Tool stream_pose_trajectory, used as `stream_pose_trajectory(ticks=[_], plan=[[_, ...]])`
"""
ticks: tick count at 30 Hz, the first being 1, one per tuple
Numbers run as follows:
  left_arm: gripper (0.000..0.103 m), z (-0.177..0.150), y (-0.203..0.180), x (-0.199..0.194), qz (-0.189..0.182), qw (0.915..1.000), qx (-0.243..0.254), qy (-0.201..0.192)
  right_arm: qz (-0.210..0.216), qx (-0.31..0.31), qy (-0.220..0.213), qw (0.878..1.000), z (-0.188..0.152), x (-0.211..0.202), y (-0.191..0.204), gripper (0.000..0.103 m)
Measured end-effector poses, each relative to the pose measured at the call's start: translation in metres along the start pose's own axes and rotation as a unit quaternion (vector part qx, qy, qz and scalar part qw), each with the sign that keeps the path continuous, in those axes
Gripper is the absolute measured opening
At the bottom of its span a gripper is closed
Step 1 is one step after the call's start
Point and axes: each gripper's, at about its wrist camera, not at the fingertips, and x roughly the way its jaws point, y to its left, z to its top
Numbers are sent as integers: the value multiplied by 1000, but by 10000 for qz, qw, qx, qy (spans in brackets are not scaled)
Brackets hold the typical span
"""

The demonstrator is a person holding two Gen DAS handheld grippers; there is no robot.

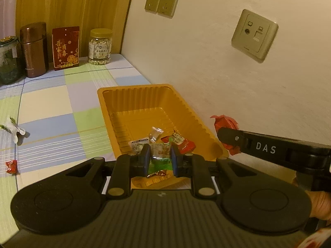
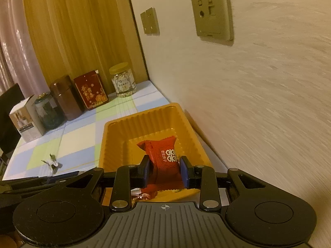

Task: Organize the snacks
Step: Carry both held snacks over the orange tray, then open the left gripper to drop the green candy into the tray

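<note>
A table covered in a checked cloth (image 1: 62, 107) of pale blue, green and cream runs up to a white wall (image 1: 206, 62), and against that wall sits the orange tray (image 1: 136, 95), a ribbed plastic tub that is the largest of the task's things. At the far end of the cloth stand a brown canister (image 1: 34, 49), a red packet (image 1: 65, 48) and a nut jar (image 1: 100, 46), well apart from the tray. Both grippers hang over the tray's near end. The left gripper (image 1: 160, 161) is clenched on a green-wrapped sweet (image 1: 160, 155), its blue pads pressing both sides of the wrapper; below it, on the tray floor, lie a clear-wrapped candy (image 1: 155, 134), a white packet (image 1: 138, 144) and a red packet with a green patch (image 1: 182, 142). The right gripper (image 2: 165, 171) grasps a red snack pack (image 2: 165, 155), held upright between its pads above the tray's middle, its far end crumpled. Two loose pieces remain on the cloth to the left: a white wrapper with green print (image 1: 13, 129) and a small red candy (image 1: 11, 166). The step in hand looks to be dropping both pieces into the tray. To do it well, each gripper should be clearly inside the rim before letting go, low enough that the light wrappers do not bounce out, and the releases kept apart so one gripper does not knock the other. The red pack is bulky, so it wants the bare middle of the floor.
</note>
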Motion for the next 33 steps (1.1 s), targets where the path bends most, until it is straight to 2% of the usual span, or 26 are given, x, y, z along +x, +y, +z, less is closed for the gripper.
stream_pose_trajectory(ticks=[18,19,20,22,29,33], plan=[[19,19,10,56,-95,9996,-145,214,-67,150,199,9997,9,42,-12,31],[22,19,11,59,-92,9995,-156,240,-68,155,207,9996,9,43,-13,31],[32,19,12,61,-90,9995,-174,255,-72,154,217,9996,9,43,-13,31],[35,18,17,62,-83,9994,-221,241,-76,168,228,9996,8,43,-13,31],[35,7,37,45,335,9989,-249,200,-51,250,260,9993,7,46,-15,31],[35,0,42,37,450,9984,-263,208,39,244,300,9992,8,47,-11,31]])
